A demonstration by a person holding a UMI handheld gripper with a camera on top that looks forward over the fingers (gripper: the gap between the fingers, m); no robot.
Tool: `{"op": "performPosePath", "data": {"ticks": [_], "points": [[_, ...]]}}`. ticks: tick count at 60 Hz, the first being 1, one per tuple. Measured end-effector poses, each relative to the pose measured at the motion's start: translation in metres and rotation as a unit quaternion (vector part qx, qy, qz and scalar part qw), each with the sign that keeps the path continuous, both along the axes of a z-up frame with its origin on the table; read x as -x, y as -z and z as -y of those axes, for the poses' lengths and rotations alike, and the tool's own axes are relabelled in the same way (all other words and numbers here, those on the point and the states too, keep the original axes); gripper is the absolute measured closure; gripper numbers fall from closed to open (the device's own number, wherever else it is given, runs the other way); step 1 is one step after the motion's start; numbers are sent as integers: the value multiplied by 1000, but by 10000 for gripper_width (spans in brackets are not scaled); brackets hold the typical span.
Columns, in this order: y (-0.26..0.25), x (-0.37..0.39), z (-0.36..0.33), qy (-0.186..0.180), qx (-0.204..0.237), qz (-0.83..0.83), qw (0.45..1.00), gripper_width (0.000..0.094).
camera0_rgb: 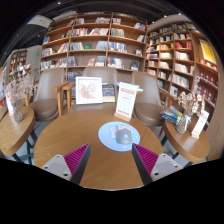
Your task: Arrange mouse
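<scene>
Beyond open gripper (111, 160), mouse (124, 133) lying crosswise

A round wooden bench (70, 135) carries a framed picture (89, 91) and an upright sign (126, 101). Bookshelves (95, 45) line the wall beyond, chairs (45, 110) alongside.

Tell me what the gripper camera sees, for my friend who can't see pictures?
A grey mouse sits on a round blue mouse pad on a round wooden table, just ahead of the open, empty claw. Beyond them stand two display signs and tall bookshelves.
</scene>
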State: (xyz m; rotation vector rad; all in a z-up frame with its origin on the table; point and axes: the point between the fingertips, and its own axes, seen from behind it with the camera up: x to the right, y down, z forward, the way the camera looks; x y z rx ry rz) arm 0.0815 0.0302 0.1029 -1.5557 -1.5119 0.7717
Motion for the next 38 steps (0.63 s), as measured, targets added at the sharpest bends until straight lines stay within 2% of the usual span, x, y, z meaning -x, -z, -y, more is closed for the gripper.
{"op": "performPosePath", "data": {"ticks": [17,25,38], "points": [[-7,-119,54,-19,9,3,1000,84],[-2,-142,60,-20,16,9,1000,85],[4,-155,64,-31,-7,10,999,84]]}}
